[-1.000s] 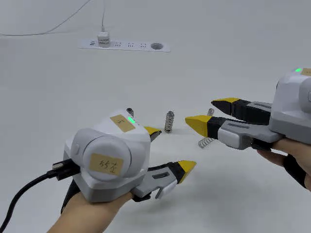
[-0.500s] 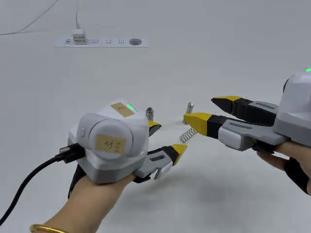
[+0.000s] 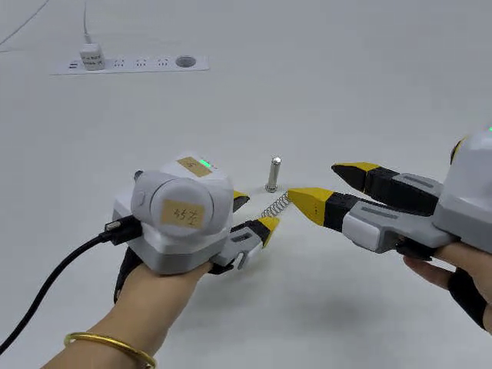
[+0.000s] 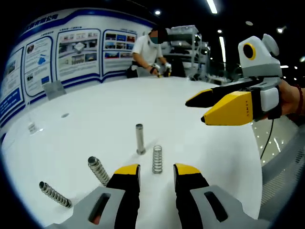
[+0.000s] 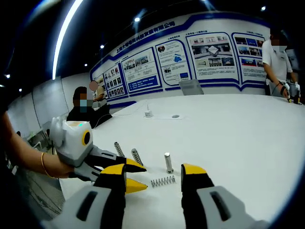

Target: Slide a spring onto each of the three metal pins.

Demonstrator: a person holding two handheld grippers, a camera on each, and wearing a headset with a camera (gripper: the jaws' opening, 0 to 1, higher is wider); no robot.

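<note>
Head view: a loose spring (image 3: 277, 206) is seen lying on the white table (image 3: 346, 92), between the left gripper (image 3: 255, 211) and the right gripper (image 3: 329, 183). A bare pin (image 3: 274, 174) stands just beyond it. Both claws are parted and nothing is held. A power strip (image 3: 131, 63) lies at the far left.

Left gripper view: the spring is found just ahead of the jaws, which are set a modest way apart and empty. Two sprung pins (image 4: 98, 169) are seen to the left.

Right gripper view: the jaws are held wide and empty, with the spring on the table just ahead of the gap. The spring is judged light, soft along its length and apt to roll or flick away. It would best be pinched lightly across its middle coils, so that the bore is left open. The table is smooth and faintly glossy. Display boards (image 5: 209, 50) are hung on the far wall under ceiling lights, and people (image 5: 279, 62) are present.
</note>
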